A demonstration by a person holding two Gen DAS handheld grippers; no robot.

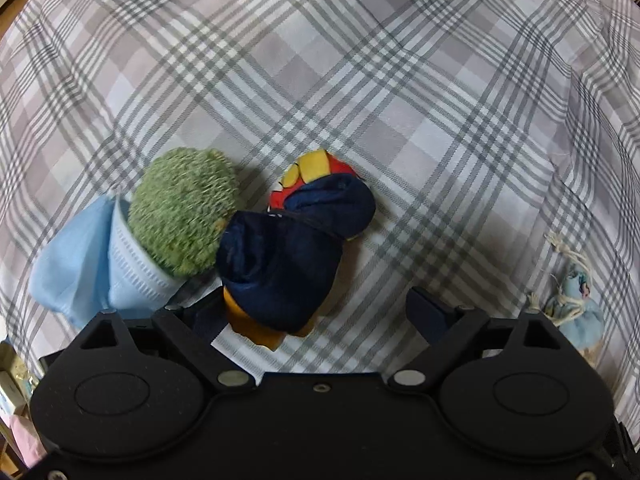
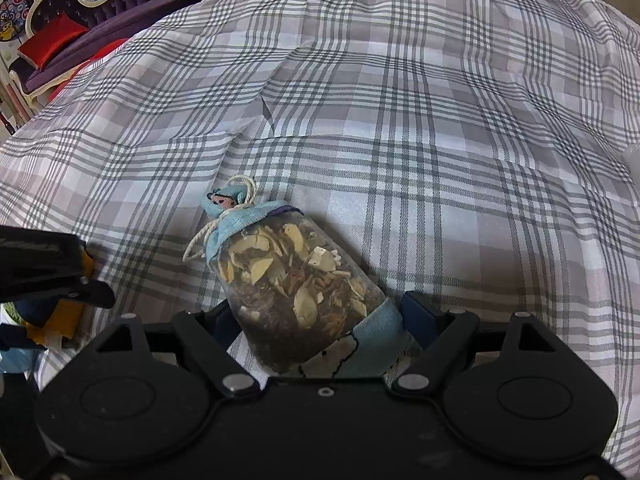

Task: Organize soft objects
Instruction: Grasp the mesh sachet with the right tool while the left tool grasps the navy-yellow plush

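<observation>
A navy-blue soft fabric bundle with red, yellow and orange patches (image 1: 288,256) is seen lying on the grey-and-lilac plaid bedcover (image 1: 360,80), just ahead of the left tool (image 1: 320,312). Its orange end reaches in between the two fingers of that tool, nearer the left one, and no pinch is made: the left tool is spread wide, with the right finger (image 1: 430,312) standing clear of the bundle over bare plaid. A round green knitted ball (image 1: 182,212) is pressed against the bundle's left side and is nestled in a pale-blue ribbed cloth (image 1: 100,264), which lies partly under it and touches the tool's left edge.

In the right wrist view, a drawstring sachet of clear mesh trimmed in light-blue cloth, filled with dried leaves and petals (image 2: 296,280), is found on the same bedcover, its tied neck and cream cord pointing away from the camera. Its lower end sits between the fingers of the right tool (image 2: 320,320); both fingers appear to lie against its sides, so the sachet is taken as gripped. The same sachet is glimpsed small at the right edge of the left wrist view (image 1: 576,304), well apart from the bundle.

The left tool is visible at the left edge of the right wrist view. Beyond the bed, a purple tufted chaise with a cream frame (image 2: 100,4) and a red cushion (image 2: 52,40) are seen.
</observation>
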